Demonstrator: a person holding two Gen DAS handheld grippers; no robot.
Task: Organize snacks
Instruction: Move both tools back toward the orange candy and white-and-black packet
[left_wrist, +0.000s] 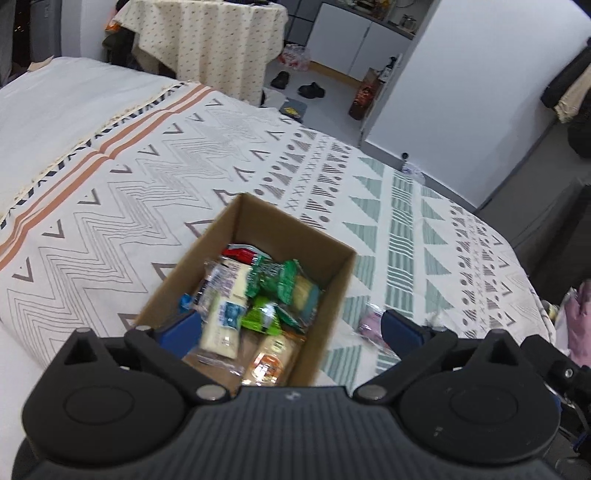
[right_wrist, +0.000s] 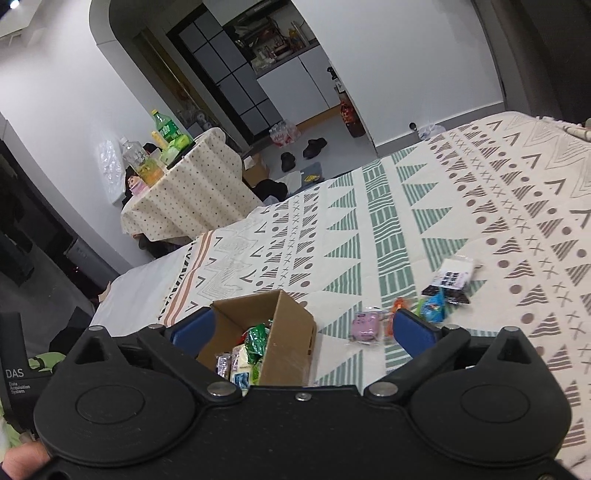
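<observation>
An open cardboard box sits on the patterned bedspread, holding several snack packets: green, white and an orange-labelled one. My left gripper is open and empty just above the box's near end. In the right wrist view the same box lies between my open, empty right gripper's fingers. Loose snacks lie right of it: a pink packet, an orange one, a blue one and a white-and-black packet. The pink packet also shows in the left wrist view.
The bedspread covers a bed. Beyond it stand a cloth-covered table with bottles, shoes on the floor, cabinets and a white wall. The bed edge curves off at the right in the left wrist view.
</observation>
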